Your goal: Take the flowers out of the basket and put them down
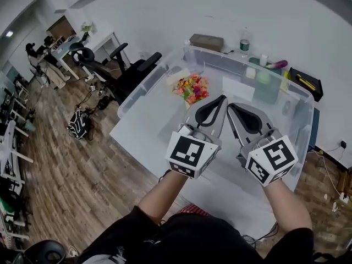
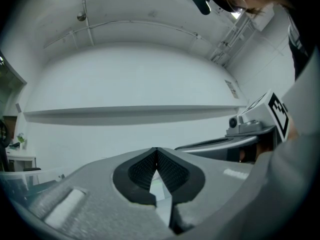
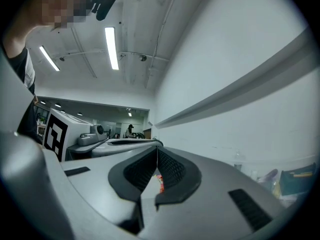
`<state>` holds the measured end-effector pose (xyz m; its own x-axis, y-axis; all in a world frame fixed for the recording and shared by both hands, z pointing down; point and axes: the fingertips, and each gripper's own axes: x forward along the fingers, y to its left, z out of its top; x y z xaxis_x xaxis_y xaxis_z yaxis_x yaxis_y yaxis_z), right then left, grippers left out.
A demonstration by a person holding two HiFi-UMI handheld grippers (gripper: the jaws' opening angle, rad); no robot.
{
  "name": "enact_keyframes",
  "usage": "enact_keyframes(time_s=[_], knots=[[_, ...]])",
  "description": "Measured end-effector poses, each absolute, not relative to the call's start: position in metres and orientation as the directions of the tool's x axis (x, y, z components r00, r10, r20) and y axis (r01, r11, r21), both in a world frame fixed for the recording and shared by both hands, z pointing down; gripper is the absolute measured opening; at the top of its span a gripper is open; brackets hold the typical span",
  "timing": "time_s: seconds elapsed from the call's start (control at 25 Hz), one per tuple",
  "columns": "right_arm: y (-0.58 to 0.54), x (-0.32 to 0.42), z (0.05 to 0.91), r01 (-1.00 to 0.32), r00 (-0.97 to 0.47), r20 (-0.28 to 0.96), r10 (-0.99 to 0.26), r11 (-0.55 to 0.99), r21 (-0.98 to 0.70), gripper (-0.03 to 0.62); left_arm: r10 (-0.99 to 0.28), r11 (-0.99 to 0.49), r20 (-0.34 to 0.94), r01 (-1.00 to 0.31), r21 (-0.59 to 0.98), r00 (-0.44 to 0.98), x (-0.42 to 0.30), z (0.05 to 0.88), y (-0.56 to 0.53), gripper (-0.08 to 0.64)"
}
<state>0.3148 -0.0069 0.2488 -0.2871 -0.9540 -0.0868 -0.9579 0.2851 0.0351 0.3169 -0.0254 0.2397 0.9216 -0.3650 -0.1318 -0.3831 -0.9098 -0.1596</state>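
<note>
A bunch of orange, red and yellow flowers [image 1: 191, 88] lies at the far side of a large clear plastic bin [image 1: 144, 80] on the white table; I cannot make out a basket around it. Both grippers hover side by side nearer to me, tips pointing toward the flowers and a little short of them. My left gripper [image 1: 223, 98] is shut with nothing in it, as the left gripper view [image 2: 157, 149] also shows. My right gripper [image 1: 230, 105] is shut and empty as well [image 3: 157, 147]. A sliver of the flowers [image 3: 160, 182] shows below its pads.
At the back of the table stand a cardboard box [image 1: 206, 42], a water bottle [image 1: 245, 42], a greenish container [image 1: 267, 84] and a black case [image 1: 305, 82]. A white sheet [image 1: 238, 88] lies right of the flowers. Black office chairs [image 1: 124, 70] stand at the left.
</note>
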Motion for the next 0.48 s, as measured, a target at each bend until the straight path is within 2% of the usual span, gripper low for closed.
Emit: enact_keyframes(time_s=[0.28,0.48], knots=[[-0.007,0.317,0.254,-0.960,-0.279,-0.072,-0.958,0.278,0.027,0.012,-0.383,-0.905,-0.102,-0.395,-0.157,0.918,0.318,0.245,-0.025,-0.008],[-0.008,0.324,0.256,-0.966,-0.258,-0.055,-0.965,0.259,-0.012,0.012,-0.349,-0.920,-0.102,-0.361,-0.154,0.932,0.321,0.244,-0.021,-0.008]])
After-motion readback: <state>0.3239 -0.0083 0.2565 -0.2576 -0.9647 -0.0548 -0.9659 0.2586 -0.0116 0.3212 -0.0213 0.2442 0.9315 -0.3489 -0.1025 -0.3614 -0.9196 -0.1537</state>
